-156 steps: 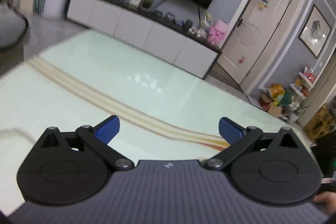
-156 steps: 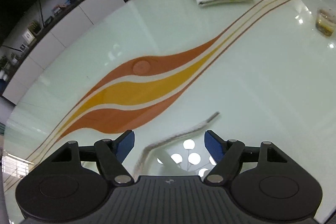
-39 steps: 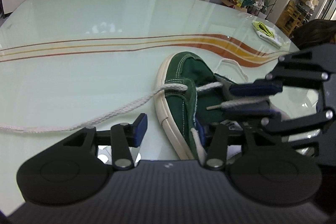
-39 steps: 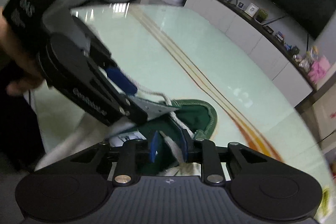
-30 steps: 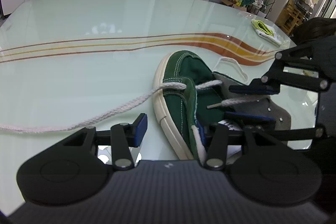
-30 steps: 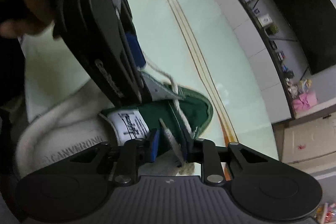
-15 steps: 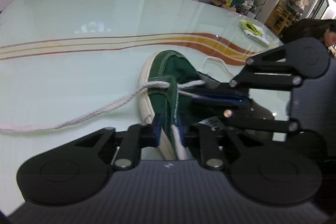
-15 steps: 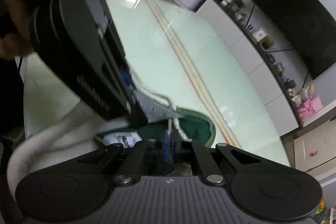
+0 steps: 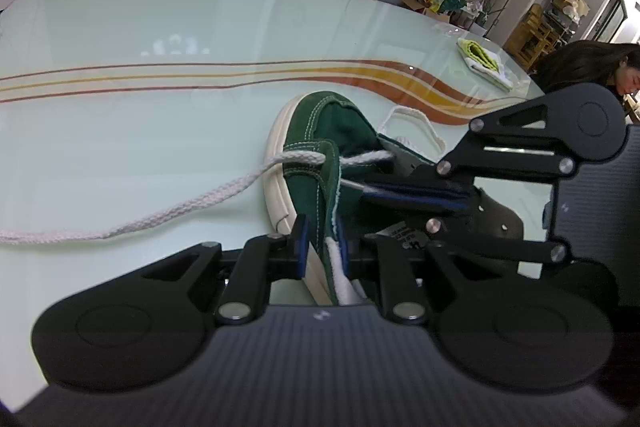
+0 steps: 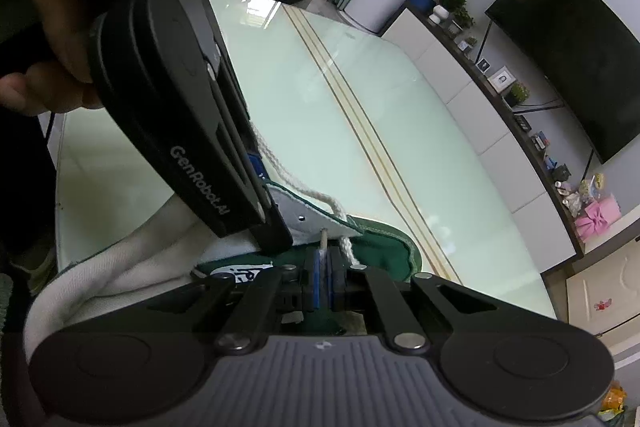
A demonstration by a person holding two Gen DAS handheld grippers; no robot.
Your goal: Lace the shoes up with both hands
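left claw (image 9: 322, 247): clamped on green shoe (image 9: 340, 131) side wall | right claw (image 10: 323, 281): pinching white lace (image 9: 180, 205) tip | bench (image 9: 160, 27): glass

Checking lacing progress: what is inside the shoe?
Inside the shoe: a printed insole label and the right gripper pinching the lace tip. Grippers hide the rest.
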